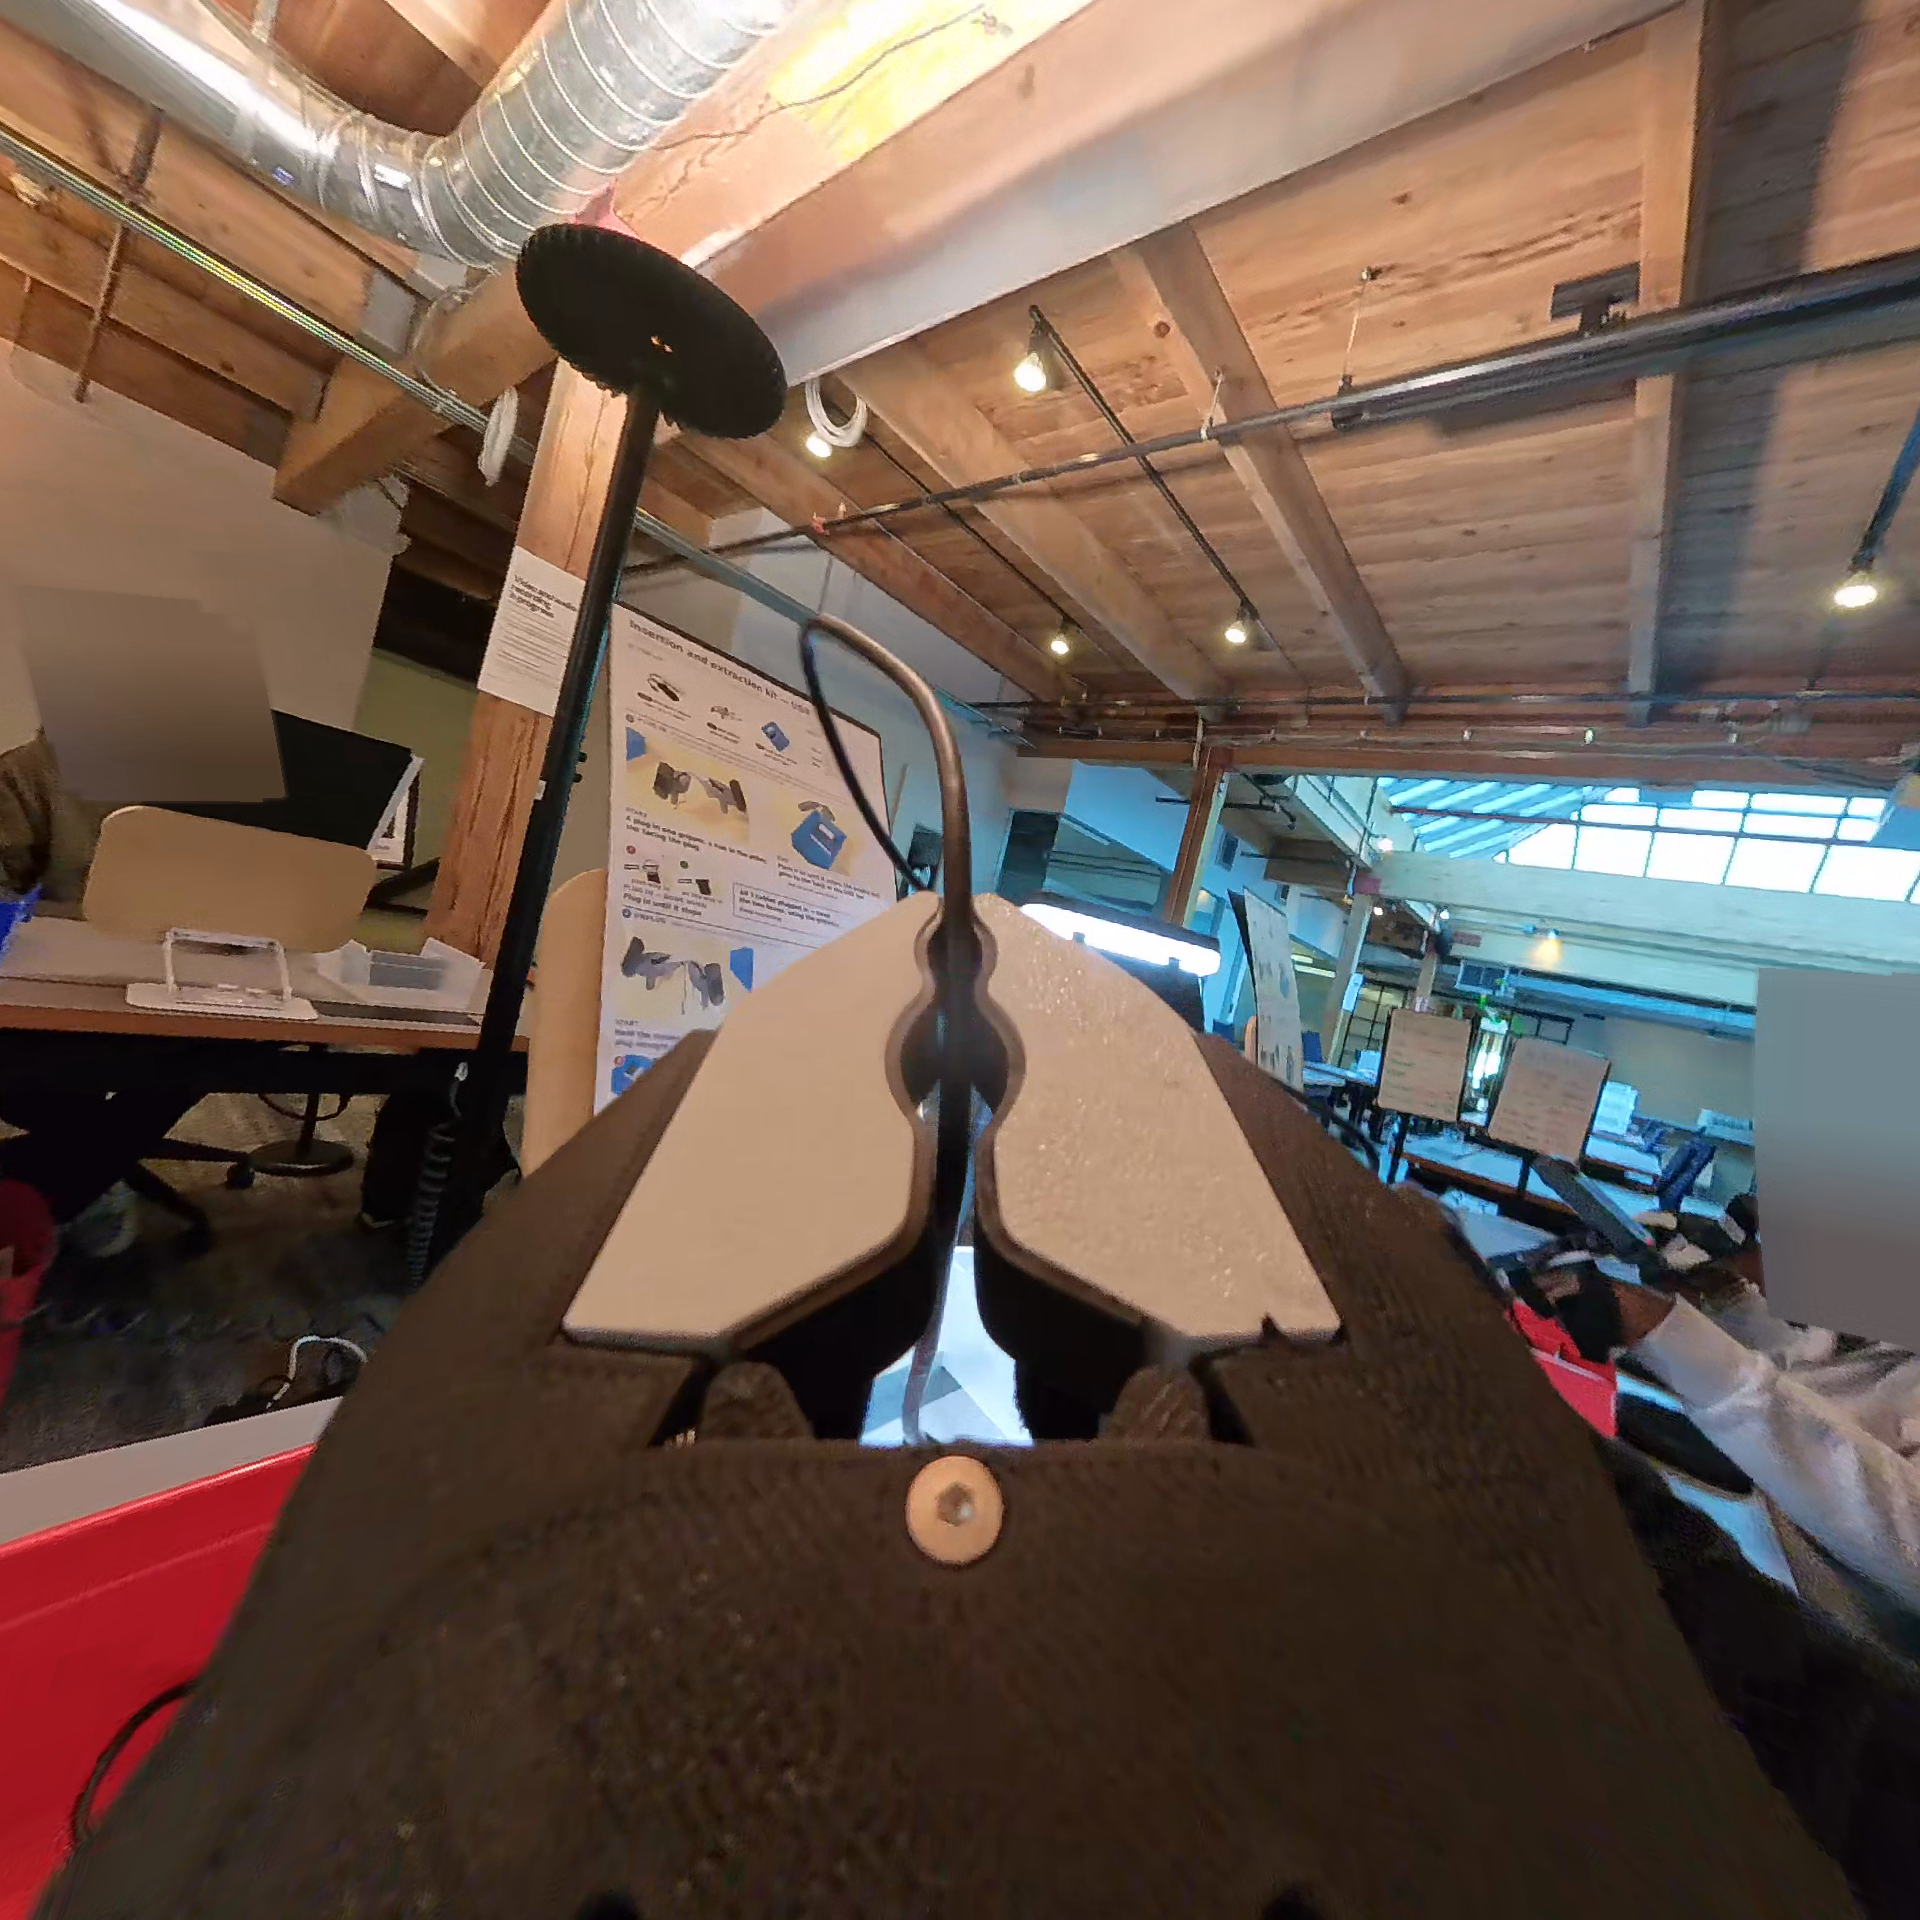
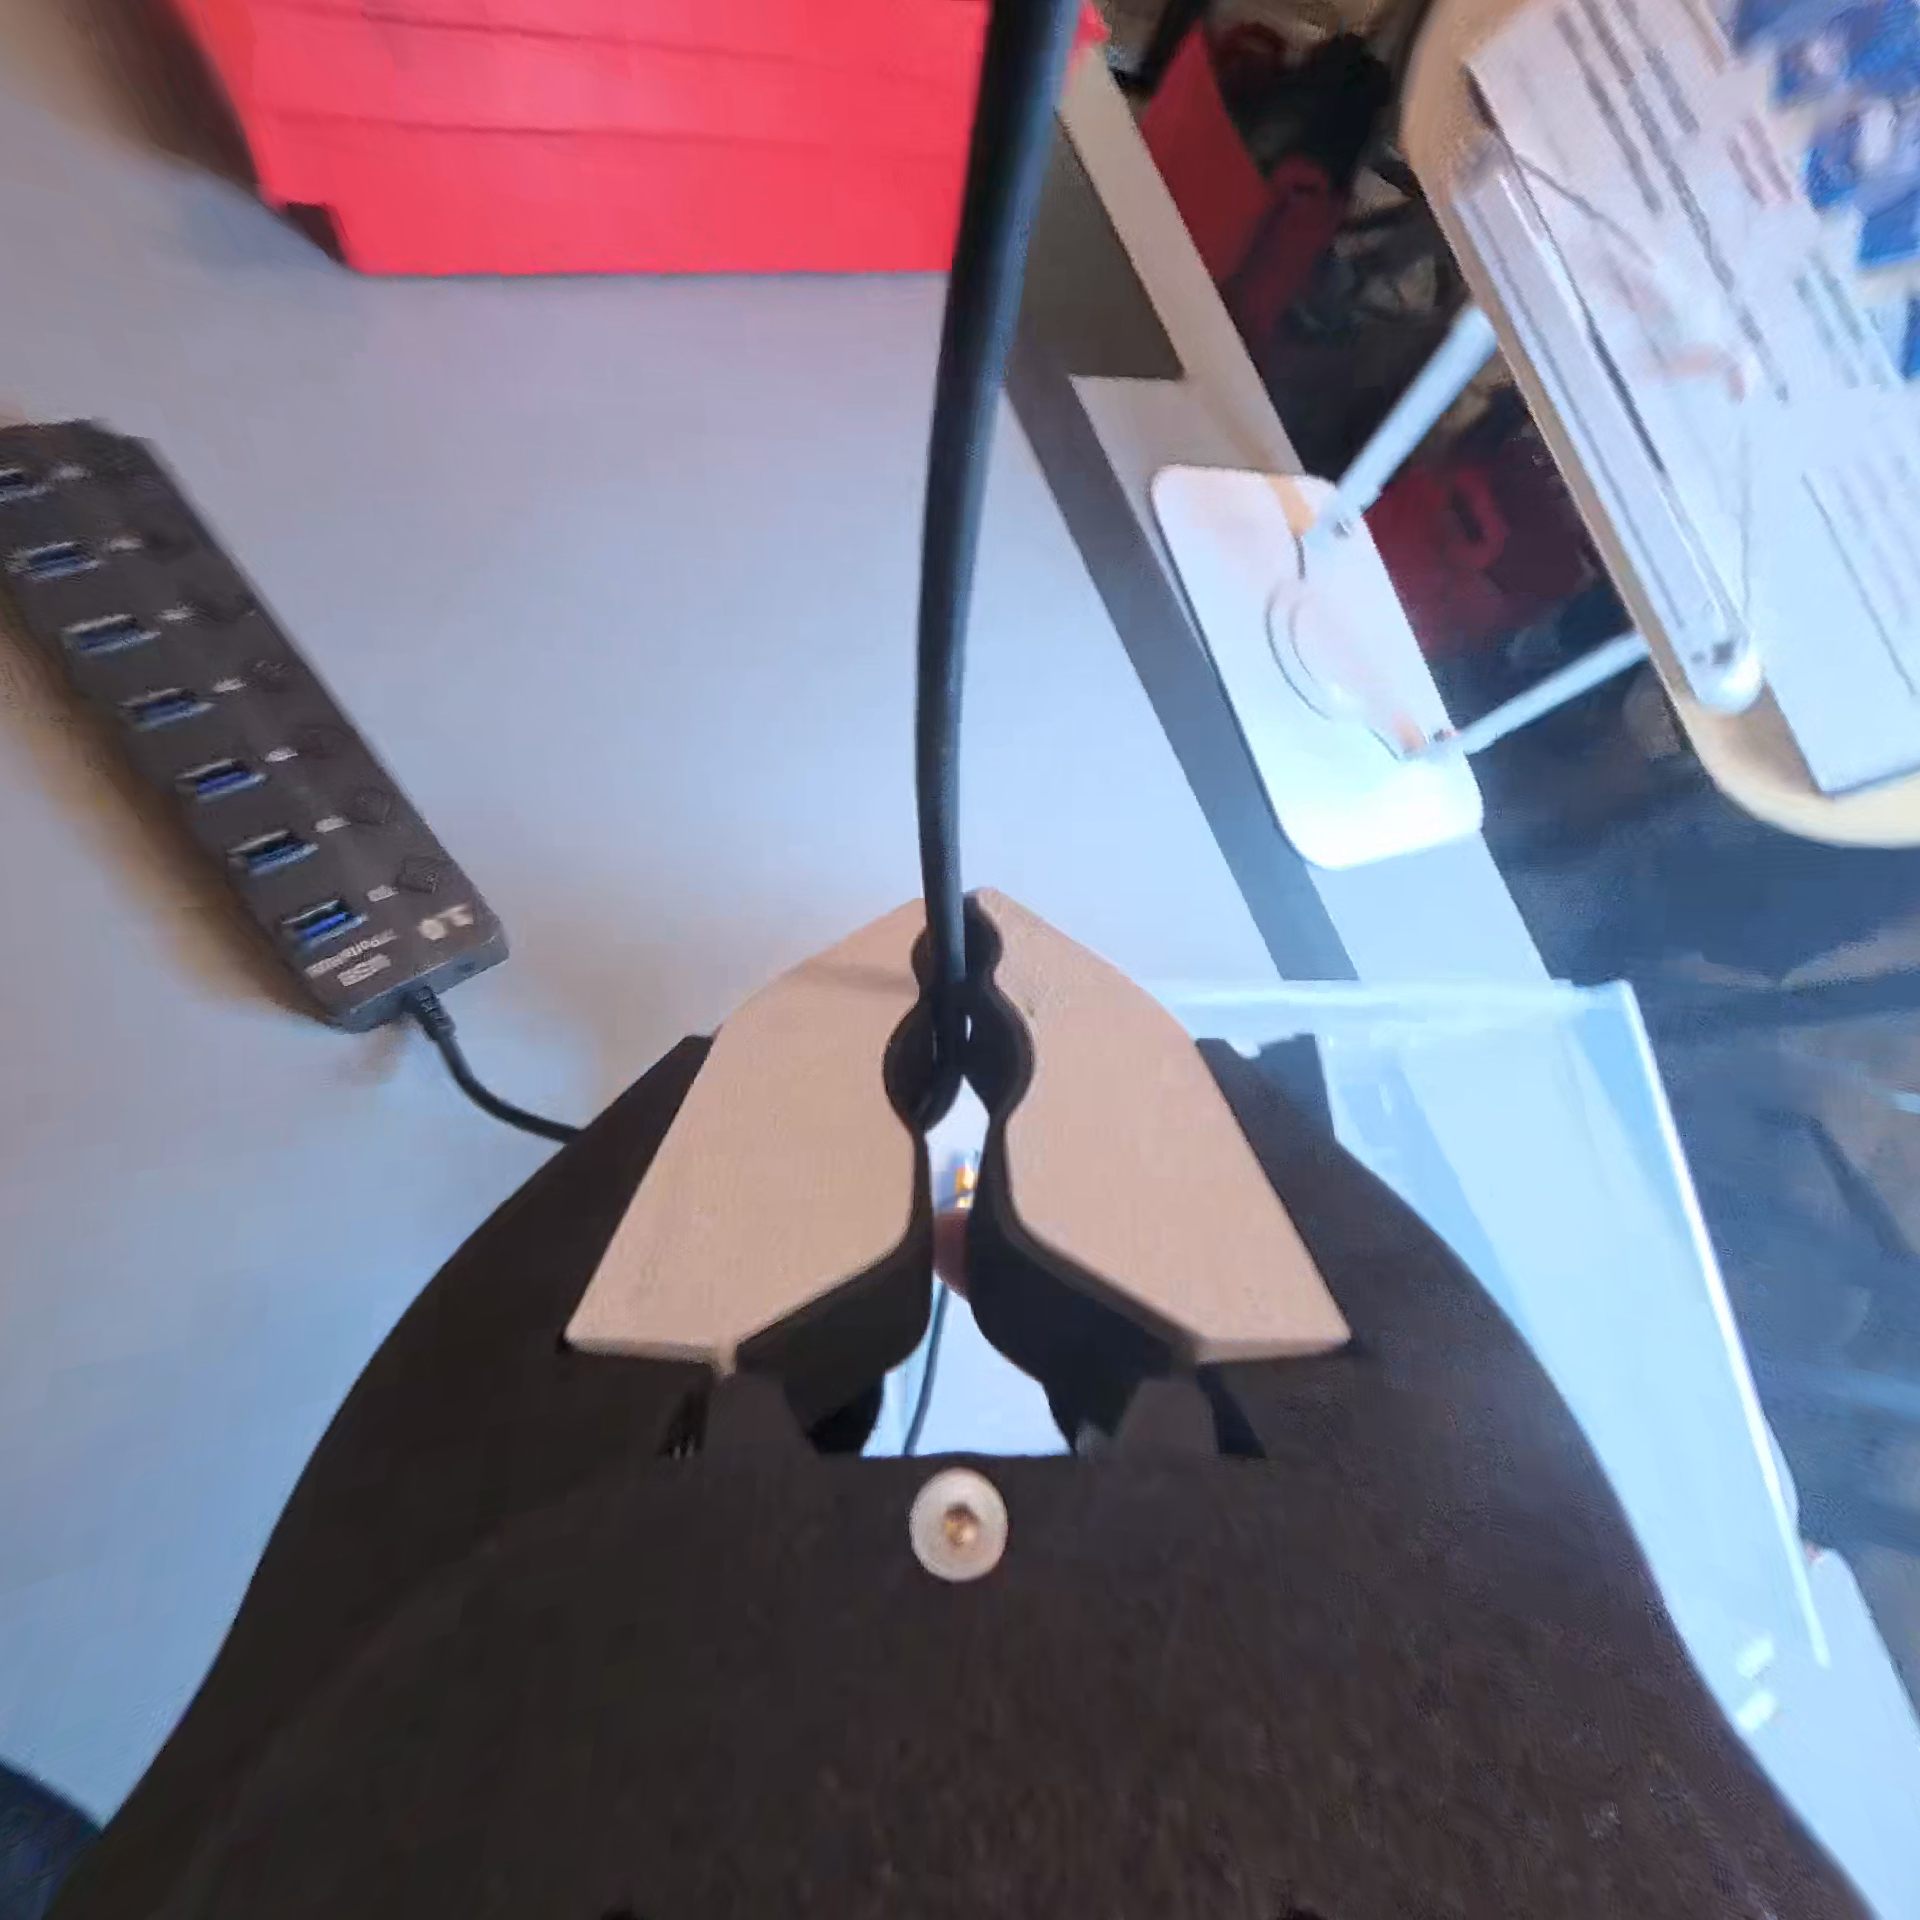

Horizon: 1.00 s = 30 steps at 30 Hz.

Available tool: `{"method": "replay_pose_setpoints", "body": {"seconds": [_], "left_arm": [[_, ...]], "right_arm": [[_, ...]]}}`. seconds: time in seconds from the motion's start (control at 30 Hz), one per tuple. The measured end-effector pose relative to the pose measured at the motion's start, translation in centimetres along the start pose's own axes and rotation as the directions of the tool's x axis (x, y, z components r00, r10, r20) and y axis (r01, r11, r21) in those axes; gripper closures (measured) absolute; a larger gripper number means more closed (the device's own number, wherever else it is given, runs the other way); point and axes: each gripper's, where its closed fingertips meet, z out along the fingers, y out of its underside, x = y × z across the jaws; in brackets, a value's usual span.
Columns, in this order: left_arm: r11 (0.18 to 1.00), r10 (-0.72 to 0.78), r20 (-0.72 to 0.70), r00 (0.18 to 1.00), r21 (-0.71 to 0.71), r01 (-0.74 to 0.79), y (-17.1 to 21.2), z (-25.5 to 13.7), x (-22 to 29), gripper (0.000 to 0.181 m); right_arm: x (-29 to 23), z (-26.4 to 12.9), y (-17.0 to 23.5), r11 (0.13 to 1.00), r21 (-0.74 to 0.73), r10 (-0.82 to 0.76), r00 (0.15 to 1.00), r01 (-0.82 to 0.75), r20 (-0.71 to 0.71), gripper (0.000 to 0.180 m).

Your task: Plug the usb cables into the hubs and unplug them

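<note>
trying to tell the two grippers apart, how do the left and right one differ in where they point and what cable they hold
The left gripper tilts up toward the wooden ceiling; the right gripper looks down on the grey table beside the black usb hub. The left one's thin cable arcs over in a loop; the right one's thicker black cable runs nearly straight ahead. Both are shut on a cable in the notch at their fingertips.
</note>
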Motion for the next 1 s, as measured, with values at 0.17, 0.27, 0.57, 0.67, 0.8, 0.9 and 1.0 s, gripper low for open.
{"method": "replay_pose_setpoints", "body": {"seconds": [0.17, 0.27, 0.57, 0.67, 0.8, 0.9, 1.0], "left_arm": [[0.984, 0.069, -0.113, 0.991, -0.156, -0.086, 4.2, 2.6, 3.7, 0.181], [0.956, 0.085, -0.221, 0.972, -0.258, -0.142, 7.9, 4.1, 6.9, 0.181], [0.607, -0.024, -0.594, 0.804, -0.648, -0.460, 20.4, 0.6, 12.7, 0.181], [0.512, -0.088, -0.625, 0.776, -0.696, -0.503, 23.1, -0.7, 12.9, 0.181], [0.256, -0.068, -0.569, 0.819, -0.804, -0.537, 30.0, -2.0, 10.5, 0.181], [0.133, -0.085, -0.500, 0.862, -0.863, -0.488, 35.1, -2.6, 9.4, 0.181], [-0.016, 0.036, -0.471, 0.881, -0.882, -0.471, 38.9, -3.5, 6.6, 0.175]], "right_arm": [[-6.5, 0.8, -4.0, 0.980, 0.028, -0.198, 0.969, 0.196, 0.147, 0.179], [-10.6, 1.7, -3.3, 0.951, -0.037, -0.284, 0.914, 0.307, 0.290, 0.179], [-5.8, 0.2, -2.6, 0.962, -0.067, -0.258, 0.960, 0.266, 0.111, 0.176], [-3.2, -1.1, -2.4, 0.982, -0.020, -0.189, 0.981, 0.190, 0.031, 0.174], [-3.0, -2.4, -2.3, 0.984, -0.005, -0.180, 0.983, 0.180, 0.046, 0.171], [-4.5, -2.6, -2.9, 0.979, 0.022, -0.203, 0.974, 0.201, 0.105, 0.171], [-5.5, -2.1, -3.2, 0.976, 0.019, -0.219, 0.966, 0.219, 0.135, 0.171]]}}
